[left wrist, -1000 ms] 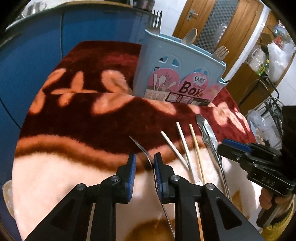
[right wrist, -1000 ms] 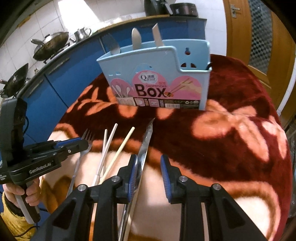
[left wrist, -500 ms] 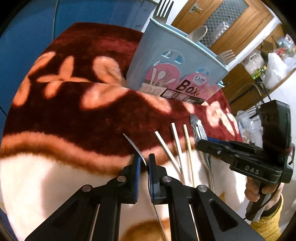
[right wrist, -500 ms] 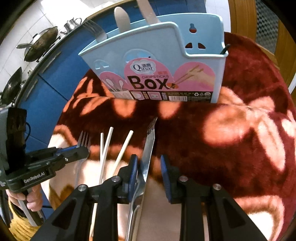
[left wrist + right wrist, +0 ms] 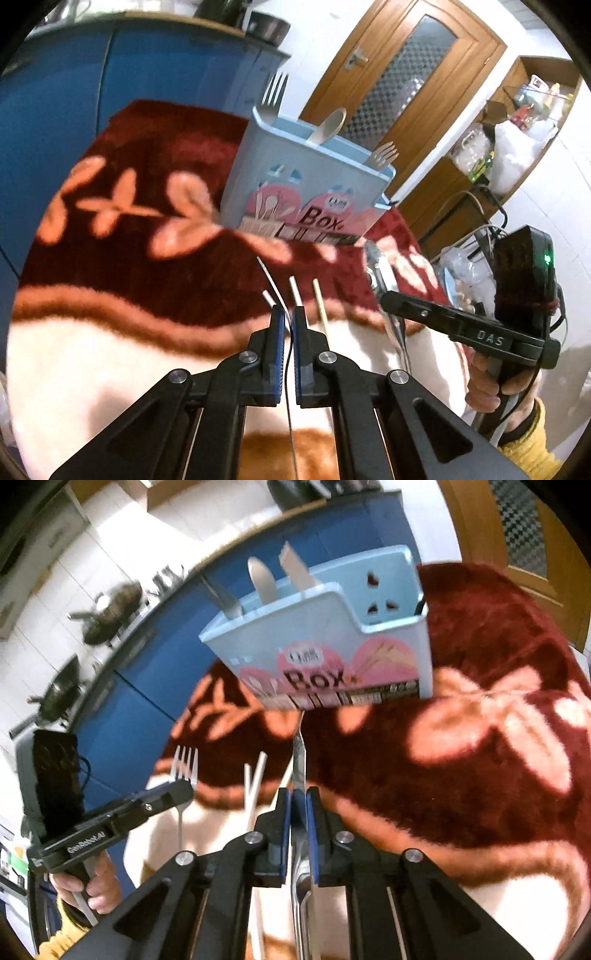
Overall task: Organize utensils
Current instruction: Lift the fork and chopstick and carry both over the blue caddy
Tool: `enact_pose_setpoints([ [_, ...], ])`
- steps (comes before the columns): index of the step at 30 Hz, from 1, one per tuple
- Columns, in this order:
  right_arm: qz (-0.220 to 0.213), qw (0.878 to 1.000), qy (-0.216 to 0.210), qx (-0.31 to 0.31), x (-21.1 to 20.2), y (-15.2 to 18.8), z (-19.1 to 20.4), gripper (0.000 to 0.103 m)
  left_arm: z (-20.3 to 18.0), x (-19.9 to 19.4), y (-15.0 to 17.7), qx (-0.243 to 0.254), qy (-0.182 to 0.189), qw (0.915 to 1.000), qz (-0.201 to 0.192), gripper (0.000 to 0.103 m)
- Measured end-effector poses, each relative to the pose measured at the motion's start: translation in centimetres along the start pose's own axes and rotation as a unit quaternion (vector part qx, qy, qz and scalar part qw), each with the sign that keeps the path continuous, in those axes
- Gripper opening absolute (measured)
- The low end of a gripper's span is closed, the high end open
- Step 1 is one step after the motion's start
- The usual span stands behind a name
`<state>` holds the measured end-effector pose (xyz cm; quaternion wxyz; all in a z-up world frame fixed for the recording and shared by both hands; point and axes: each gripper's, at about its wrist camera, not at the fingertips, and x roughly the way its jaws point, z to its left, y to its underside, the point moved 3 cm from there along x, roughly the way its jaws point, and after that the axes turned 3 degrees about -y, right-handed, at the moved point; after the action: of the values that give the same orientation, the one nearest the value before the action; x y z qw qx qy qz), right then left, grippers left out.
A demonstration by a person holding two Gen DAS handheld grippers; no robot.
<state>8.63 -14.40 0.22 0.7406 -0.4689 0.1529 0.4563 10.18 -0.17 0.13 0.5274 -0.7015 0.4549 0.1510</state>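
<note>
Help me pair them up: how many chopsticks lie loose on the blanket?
3, side by side on the blanket between the fork and tongs: a white chopstick, a second white chopstick, a wooden chopstick nearest the tongs. Others may hide in the box.

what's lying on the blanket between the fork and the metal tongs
The loose chopsticks lie between the fork and the tongs, clearest in the right wrist view.

red floral blanket (image 5: 155, 266) | blue cabinets (image 5: 147, 74) | wooden door (image 5: 399, 62) | woks (image 5: 110, 613)
</note>
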Motion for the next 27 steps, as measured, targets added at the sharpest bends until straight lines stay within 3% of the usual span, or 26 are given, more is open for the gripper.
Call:
enact_pose_setpoints([
  [4, -0.028, 1.0, -0.005, -0.009, -1.4, -0.1, 0.4, 0.01, -0.8, -1.2, -0.7, 0.006, 0.001, 0.9996, -0.026, 0.002],
  [11, 0.01, 0.999, 0.032, 0.019, 0.6, 0.5, -1.9, 0.011, -1.2, -1.5, -0.3, 0.007, -0.002, 0.9994, -0.033, 0.002],
  [14, 0.016, 0.998, 0.041, 0.033, 1.2, 0.4, -2.6, 0.017, -1.3, -1.6, -0.1, 0.009, -0.004, 0.9994, -0.035, 0.002],
  [16, 0.014, 0.999, 0.035, 0.035, 1.1, 0.3, -2.7, 0.026, -1.2, -1.6, 0.0, 0.007, -0.004, 0.9994, -0.035, 0.002],
  [20, 0.024, 0.998, 0.06, 0.017, 0.3, 0.9, -2.5, 0.026, -0.9, -1.5, 0.0, 0.007, -0.007, 0.9994, -0.035, 0.002],
  [27, 0.079, 0.99, 0.111, -0.022, 0.0, 2.9, -2.5, 0.026, -0.9, -1.2, 0.1, 0.009, -0.01, 0.9993, -0.035, 0.002],
])
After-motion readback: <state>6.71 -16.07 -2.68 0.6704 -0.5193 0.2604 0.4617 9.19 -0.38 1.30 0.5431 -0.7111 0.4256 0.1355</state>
